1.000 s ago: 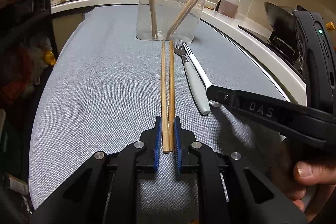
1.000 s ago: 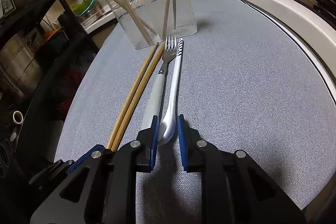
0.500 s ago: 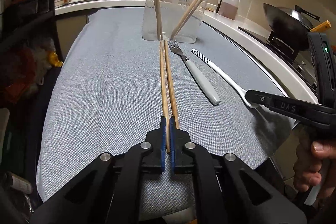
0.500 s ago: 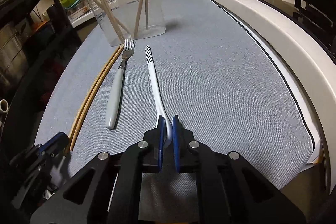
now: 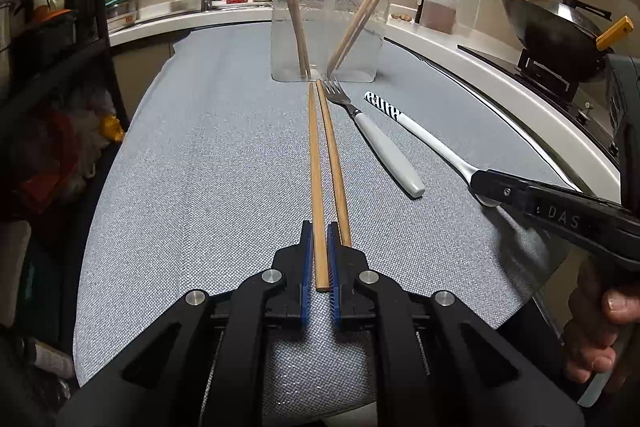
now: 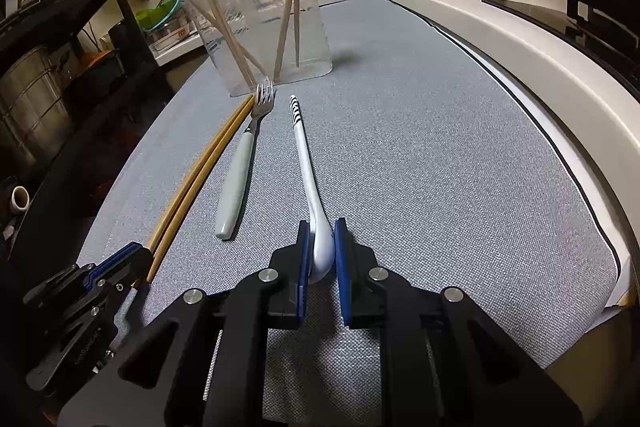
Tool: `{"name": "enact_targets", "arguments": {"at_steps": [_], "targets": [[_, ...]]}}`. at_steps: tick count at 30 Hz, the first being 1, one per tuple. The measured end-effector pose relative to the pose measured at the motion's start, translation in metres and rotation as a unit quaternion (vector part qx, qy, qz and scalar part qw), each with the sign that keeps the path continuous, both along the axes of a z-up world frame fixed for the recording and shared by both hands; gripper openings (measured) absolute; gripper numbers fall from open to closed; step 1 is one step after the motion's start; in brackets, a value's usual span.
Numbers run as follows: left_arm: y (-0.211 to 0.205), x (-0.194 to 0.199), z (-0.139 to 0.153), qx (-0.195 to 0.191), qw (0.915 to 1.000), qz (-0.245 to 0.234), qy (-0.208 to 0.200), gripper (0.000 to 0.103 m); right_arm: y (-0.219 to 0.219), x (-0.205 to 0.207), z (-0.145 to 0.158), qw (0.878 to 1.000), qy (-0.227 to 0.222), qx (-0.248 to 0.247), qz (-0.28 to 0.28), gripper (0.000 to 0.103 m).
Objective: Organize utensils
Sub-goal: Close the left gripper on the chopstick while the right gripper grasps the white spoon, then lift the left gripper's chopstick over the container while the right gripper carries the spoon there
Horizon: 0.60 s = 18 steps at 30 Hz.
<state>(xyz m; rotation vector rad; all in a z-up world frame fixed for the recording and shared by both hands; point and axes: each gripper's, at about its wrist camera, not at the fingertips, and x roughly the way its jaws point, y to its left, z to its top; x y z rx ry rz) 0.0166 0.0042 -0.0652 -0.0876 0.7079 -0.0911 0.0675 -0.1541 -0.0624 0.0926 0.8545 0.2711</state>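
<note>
Two wooden chopsticks (image 5: 320, 163) lie side by side on the grey mat, pointing at a clear plastic cup (image 5: 332, 23) that holds several chopsticks. My left gripper (image 5: 319, 247) has its pads on either side of the left chopstick's near end, with a small gap showing; the right chopstick lies outside the jaws. A grey-handled fork (image 5: 384, 147) lies beside them. My right gripper (image 6: 321, 247) straddles the bowl of a white spoon with a striped handle (image 6: 306, 163), its pads slightly apart from it.
The grey mat (image 6: 440, 147) covers the counter. A white counter edge and stove (image 6: 580, 23) run along the right. A wok (image 5: 552, 31) sits at far right, an oil jug (image 5: 438, 3) behind the cup. A black shelf (image 6: 60, 67) stands to the left.
Both grippers were shut tight half a second ago and now show small gaps at the pads. The spoon has been drawn away to the right of the fork.
</note>
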Motion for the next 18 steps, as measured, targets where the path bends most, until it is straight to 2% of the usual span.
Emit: {"name": "enact_targets", "arguments": {"at_steps": [13,18], "targets": [[-0.002,0.002,0.002,-0.003,1.0000,0.005,0.007,0.008,0.008,-0.014,0.005,0.999,-0.010,-0.034,-0.002,0.015],[-0.010,0.002,0.000,0.025,0.9997,0.002,0.003,0.007,0.006,-0.015,0.004,0.999,-0.012,-0.035,-0.001,0.015]]}}
